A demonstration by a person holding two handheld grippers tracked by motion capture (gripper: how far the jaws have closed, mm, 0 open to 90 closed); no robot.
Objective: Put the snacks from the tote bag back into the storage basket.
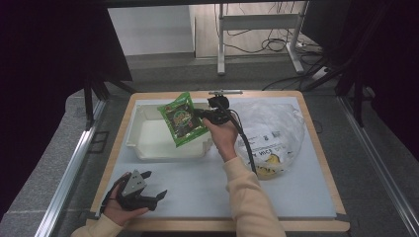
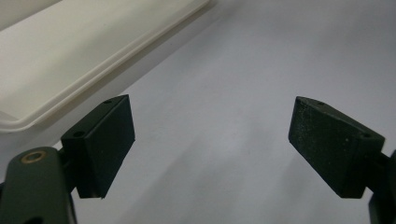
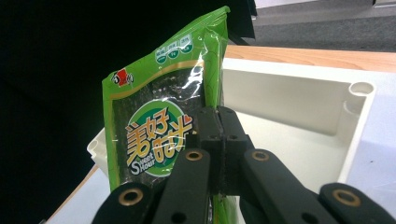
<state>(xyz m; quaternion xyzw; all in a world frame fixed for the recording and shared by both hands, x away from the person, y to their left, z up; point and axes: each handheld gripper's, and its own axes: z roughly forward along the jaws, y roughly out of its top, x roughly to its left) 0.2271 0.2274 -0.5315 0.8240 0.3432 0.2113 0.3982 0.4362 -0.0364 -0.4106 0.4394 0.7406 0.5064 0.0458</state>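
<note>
A green snack packet (image 1: 182, 118) with a dark printed panel hangs over the white bin (image 1: 141, 143). My right gripper (image 1: 203, 114) is shut on the packet's edge. In the right gripper view the packet (image 3: 154, 126) stands upright before the bin's inner wall (image 3: 289, 105), pinched between the closed jaws of my right gripper (image 3: 223, 135). My left gripper (image 1: 157, 193) rests low on the white mat at the front left, open with nothing between its pads (image 2: 105, 140).
A crumpled clear plastic bag (image 1: 269, 133) with yellow items inside lies right of the bin. The white mat (image 1: 296, 192) covers a wooden table (image 1: 316, 128). The bin's rim (image 2: 70, 98) lies just ahead of the left gripper. A desk frame and cables stand beyond the table.
</note>
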